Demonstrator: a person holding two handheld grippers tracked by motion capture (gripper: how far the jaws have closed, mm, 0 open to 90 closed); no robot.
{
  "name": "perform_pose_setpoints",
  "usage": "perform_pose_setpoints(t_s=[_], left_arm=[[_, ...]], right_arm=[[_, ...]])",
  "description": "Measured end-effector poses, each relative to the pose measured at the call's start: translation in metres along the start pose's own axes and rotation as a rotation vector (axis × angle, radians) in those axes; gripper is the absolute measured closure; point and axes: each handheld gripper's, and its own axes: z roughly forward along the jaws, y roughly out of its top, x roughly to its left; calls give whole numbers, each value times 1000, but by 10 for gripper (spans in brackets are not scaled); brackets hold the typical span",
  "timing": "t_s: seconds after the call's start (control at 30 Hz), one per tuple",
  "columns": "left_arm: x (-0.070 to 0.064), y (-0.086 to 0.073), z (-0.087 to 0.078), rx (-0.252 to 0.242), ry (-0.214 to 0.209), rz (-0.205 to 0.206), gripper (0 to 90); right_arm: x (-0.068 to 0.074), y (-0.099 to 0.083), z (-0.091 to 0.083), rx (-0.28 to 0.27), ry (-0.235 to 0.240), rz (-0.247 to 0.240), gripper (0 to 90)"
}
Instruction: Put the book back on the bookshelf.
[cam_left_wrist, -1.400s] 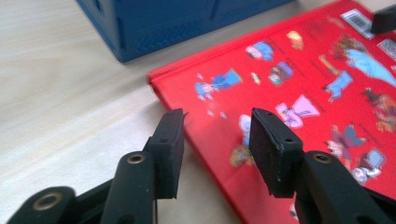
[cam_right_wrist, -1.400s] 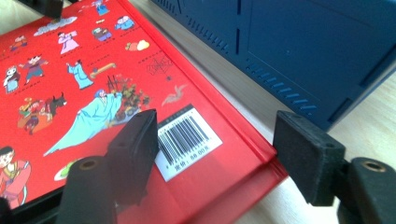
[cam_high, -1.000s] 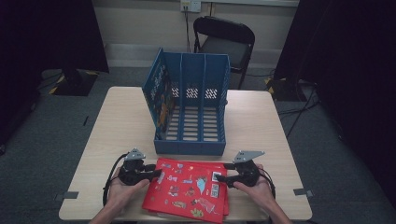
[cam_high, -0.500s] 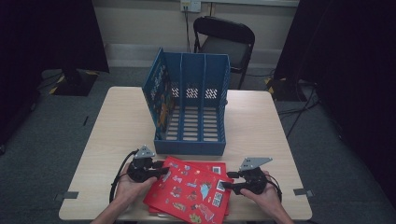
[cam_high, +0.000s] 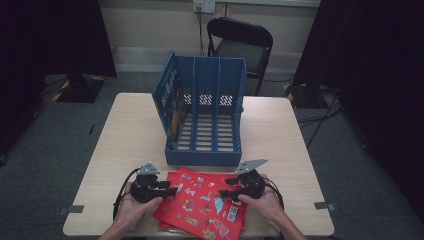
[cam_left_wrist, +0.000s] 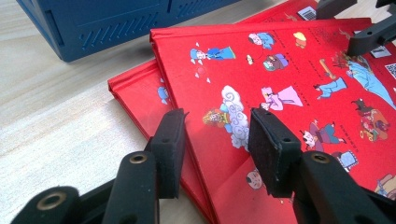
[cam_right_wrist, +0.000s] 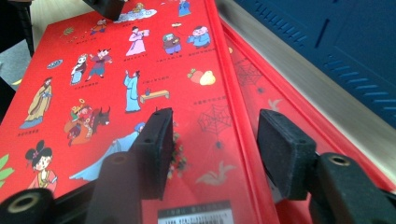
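Observation:
Two red picture books lie stacked at the table's near edge; the top book (cam_high: 205, 207) sits askew on the lower book (cam_left_wrist: 128, 91). My left gripper (cam_high: 169, 191) is at the top book's left edge, open, and its pads (cam_left_wrist: 273, 154) straddle that edge in the left gripper view. At the book's right edge my right gripper (cam_high: 226, 189) is open too, with one pad (cam_right_wrist: 156, 147) over the cover and the other pad (cam_right_wrist: 285, 156) over the lower book (cam_right_wrist: 280, 98). Nothing is clamped.
A blue three-slot file rack (cam_high: 205, 120) stands mid-table just beyond the books, its open side up and its front wall (cam_right_wrist: 336, 37) close to my right gripper. A black chair (cam_high: 240, 45) is behind the table. Bare tabletop (cam_high: 125, 140) lies left and right of the rack.
The top book has been turned askew on the lower one. My right gripper has moved left onto its cover, and the left gripper has shifted slightly along its left edge.

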Motion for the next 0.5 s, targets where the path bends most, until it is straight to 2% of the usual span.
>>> perform_pose_setpoints(t_s=[0.2, 0.37, 0.47, 0.5], left_arm=[[6, 3, 4, -1, -41, -14, 586], [3, 12, 12, -2, -29, 29, 604], [3, 14, 15, -10, -41, 30, 617], [3, 15, 17, -14, -38, 43, 620]], right_arm=[[0, -1, -1, 15, 10, 11, 441], [1, -4, -6, 26, 11, 13, 446], [2, -7, -8, 24, 6, 12, 446], [3, -8, -9, 19, 3, 18, 447]])
